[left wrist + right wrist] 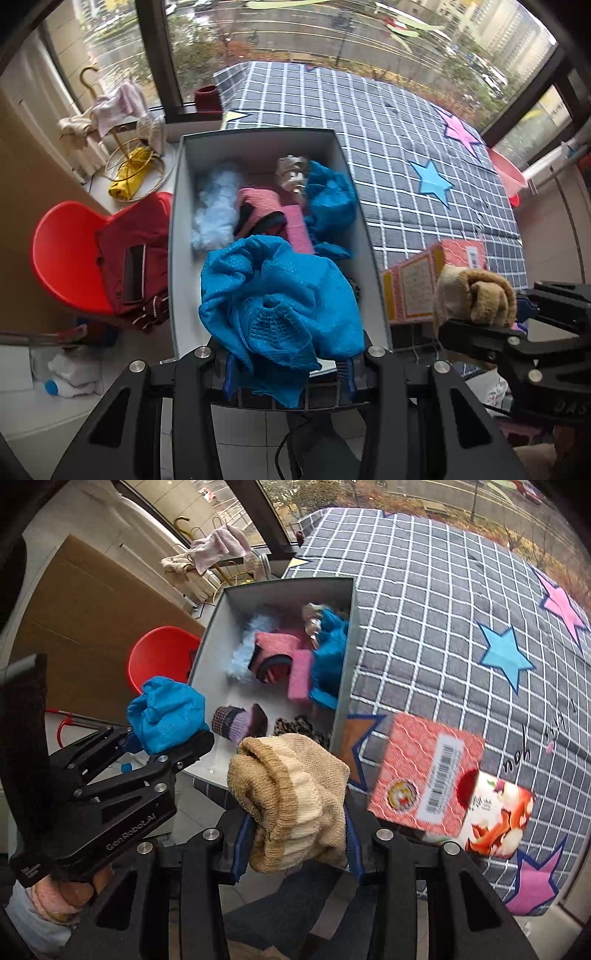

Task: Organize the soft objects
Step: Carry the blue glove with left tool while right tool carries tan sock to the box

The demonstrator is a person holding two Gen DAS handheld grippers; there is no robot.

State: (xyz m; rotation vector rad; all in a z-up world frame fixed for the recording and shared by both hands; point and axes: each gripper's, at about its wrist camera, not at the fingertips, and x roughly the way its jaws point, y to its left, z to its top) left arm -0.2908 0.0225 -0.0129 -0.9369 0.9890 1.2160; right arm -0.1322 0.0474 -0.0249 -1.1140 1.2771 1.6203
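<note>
Two tools are in view, and each one is closed on a soft thing. On the left side stands one red chair (62, 254) with a dark red garment (136, 258) lying on it. Next comes the left tool (288, 373), whose fingers pinch a crumpled blue cloth (280, 295); this cloth hangs over the near edge of one grey box (177, 236). The box lies on a bed with a checked cover (406, 129). Inside the box there are several soft pieces: one light blue fluffy piece (216, 206), one pink knitted piece (258, 203), one pink flat piece (297, 229), one second blue cloth (328, 195) and one small grey item (291, 170) at the far end. The right wrist view shows also one purple rolled sock (240, 722) and one leopard-pattern piece (295, 725) at the near end of the box. To the right of the box lies one pink carton (428, 771) on the bed cover. The right tool (295, 849) grips one beige sock bundle (291, 797), held just before the near corner of the box, beside the carton.
</note>
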